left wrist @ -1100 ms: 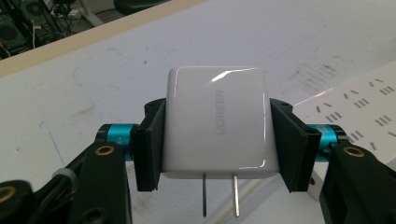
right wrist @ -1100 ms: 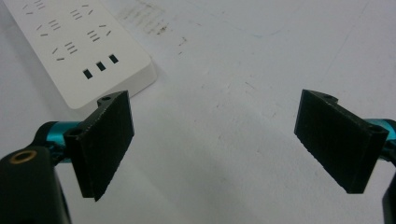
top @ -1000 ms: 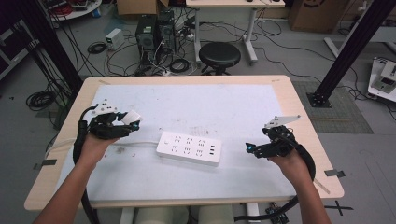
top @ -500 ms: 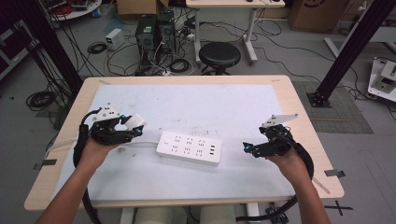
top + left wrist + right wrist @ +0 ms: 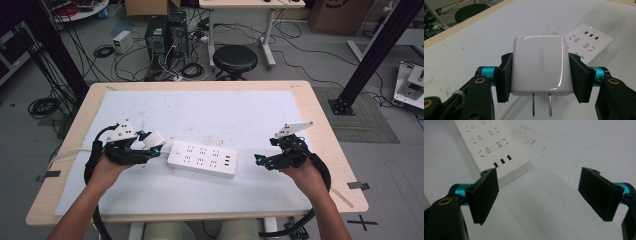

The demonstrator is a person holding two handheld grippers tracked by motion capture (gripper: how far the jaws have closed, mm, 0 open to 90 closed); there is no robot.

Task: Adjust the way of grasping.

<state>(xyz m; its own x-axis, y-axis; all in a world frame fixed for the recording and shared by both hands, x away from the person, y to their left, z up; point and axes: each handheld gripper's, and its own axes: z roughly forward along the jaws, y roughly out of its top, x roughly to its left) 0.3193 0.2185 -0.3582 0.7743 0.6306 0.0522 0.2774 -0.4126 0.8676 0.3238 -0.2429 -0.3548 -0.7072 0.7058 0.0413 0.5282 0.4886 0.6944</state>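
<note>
One white power strip [image 5: 201, 159] lies mid-table on the white mat [image 5: 225, 115]. Left gripper [image 5: 150, 145], just left of the strip, clamps one white UGREEN charger [image 5: 540, 65], two prongs exposed. Right gripper [image 5: 260, 160], just right of the strip, jaws wide apart, empty.

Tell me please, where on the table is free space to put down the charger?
Free: the wide white mat behind the power strip, and the near strip in front of it. Crowded: the middle row, where the left tongs hold the charger beside the strip and the open right tongs flank it.
</note>
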